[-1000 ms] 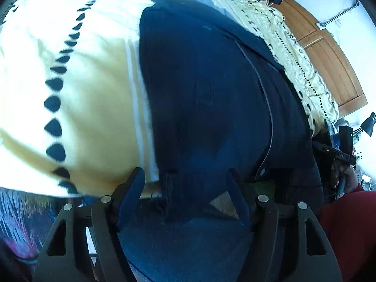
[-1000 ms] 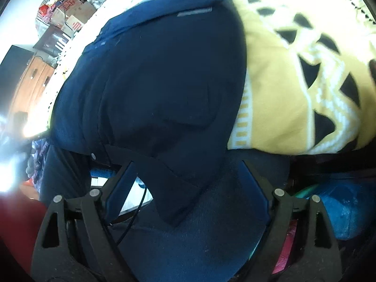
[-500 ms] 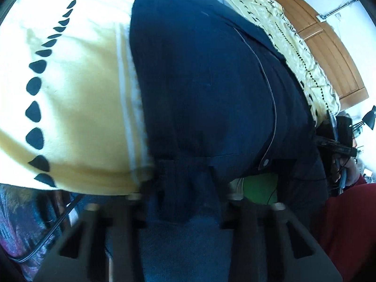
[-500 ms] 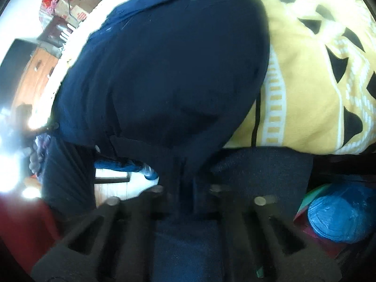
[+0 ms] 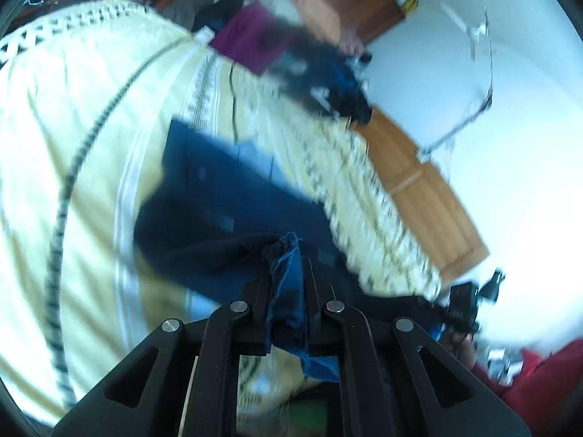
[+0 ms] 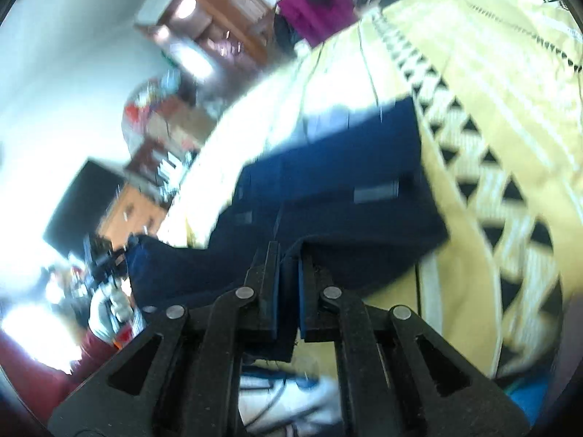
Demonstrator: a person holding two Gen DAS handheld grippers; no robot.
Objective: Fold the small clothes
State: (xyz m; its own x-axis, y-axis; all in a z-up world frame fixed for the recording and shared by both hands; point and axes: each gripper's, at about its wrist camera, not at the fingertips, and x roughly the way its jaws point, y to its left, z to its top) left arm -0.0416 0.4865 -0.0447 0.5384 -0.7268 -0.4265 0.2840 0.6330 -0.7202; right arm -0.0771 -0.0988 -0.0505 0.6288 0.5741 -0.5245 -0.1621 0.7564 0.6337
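A dark blue denim garment lies on a pale yellow patterned bedspread, its near hem lifted off the bed. My left gripper is shut on a frayed corner of that hem, and blue cloth bunches between its fingers. In the right wrist view the same garment stretches away from me, and my right gripper is shut on the hem's other corner. Both views are motion-blurred.
A pile of dark and purple clothes sits at the far end of the bed. A wooden headboard and white wall lie beyond. A person's red sleeve shows at lower right. Cluttered furniture lies left of the bed.
Both grippers went from open around the hanging hem to shut on it, then lifted it up and forward over the bed. The views now look along the bed rather than at its edge.
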